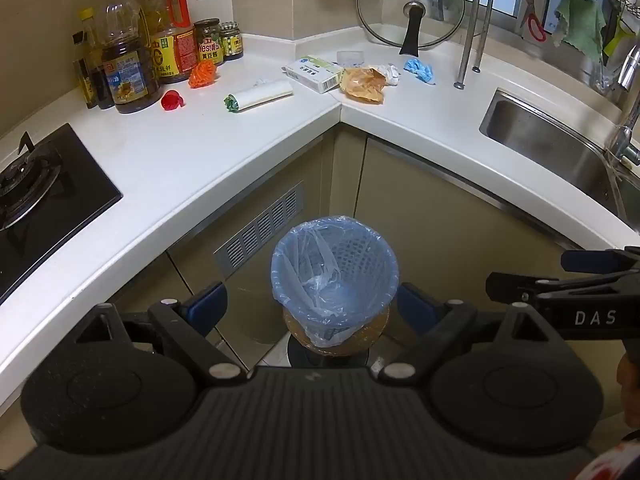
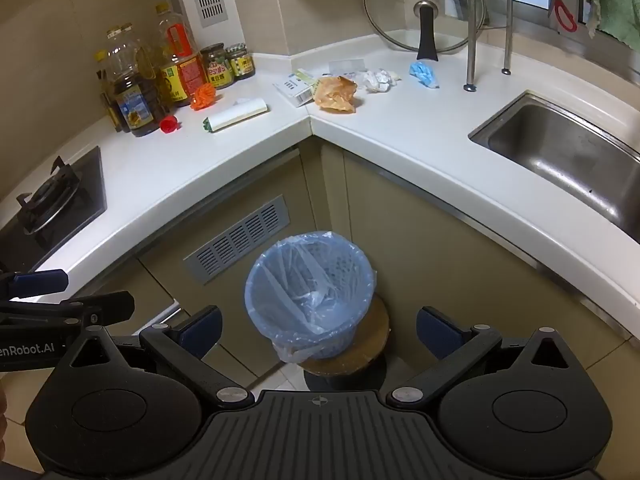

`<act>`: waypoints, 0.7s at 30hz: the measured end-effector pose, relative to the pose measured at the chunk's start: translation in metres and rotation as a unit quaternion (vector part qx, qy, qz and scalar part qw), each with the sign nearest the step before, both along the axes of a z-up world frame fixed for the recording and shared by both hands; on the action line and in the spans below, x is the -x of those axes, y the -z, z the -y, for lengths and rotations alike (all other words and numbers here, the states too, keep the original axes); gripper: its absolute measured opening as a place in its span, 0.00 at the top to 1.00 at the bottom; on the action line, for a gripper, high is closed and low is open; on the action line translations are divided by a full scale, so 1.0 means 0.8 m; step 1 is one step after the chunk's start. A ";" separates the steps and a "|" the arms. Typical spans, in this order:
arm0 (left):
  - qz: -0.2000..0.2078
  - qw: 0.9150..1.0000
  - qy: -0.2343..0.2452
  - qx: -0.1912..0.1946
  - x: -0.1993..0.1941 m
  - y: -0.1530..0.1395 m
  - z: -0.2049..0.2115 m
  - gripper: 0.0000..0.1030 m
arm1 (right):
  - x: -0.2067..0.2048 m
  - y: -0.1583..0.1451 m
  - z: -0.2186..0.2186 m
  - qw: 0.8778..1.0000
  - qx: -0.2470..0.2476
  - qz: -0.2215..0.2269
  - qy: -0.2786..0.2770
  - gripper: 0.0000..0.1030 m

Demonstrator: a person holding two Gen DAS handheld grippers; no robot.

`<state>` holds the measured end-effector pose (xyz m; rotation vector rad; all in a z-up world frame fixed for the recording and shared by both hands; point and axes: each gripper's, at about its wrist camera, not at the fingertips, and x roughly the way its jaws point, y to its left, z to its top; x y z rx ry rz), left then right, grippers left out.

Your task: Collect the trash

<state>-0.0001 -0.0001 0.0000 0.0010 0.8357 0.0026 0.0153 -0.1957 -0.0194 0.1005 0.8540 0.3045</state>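
Hovering side by side above the lined bin (image 1: 334,276), the left gripper (image 1: 312,306) and right gripper (image 2: 319,330) both stand spread wide, nothing between their jaws; the trash lies up on the white counter (image 1: 192,152) — an orange wrapper (image 1: 363,83), crumpled paper (image 2: 378,79), a blue wad (image 1: 419,69), a small box (image 1: 314,73) — well apart from both

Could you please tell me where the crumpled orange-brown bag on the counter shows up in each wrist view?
Left wrist view: the crumpled orange-brown bag lies upper centre, just right of the counter's corner seam, beside the white box.
Right wrist view: the same bag lies upper centre, again beside the box.
Shared landmark: the lined trash bin below the corner.
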 end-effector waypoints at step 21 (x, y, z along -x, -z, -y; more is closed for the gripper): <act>0.009 1.000 0.005 0.004 0.003 -0.005 -0.002 0.12 | 0.010 -0.003 0.006 1.000 -0.002 0.008 0.002 0.00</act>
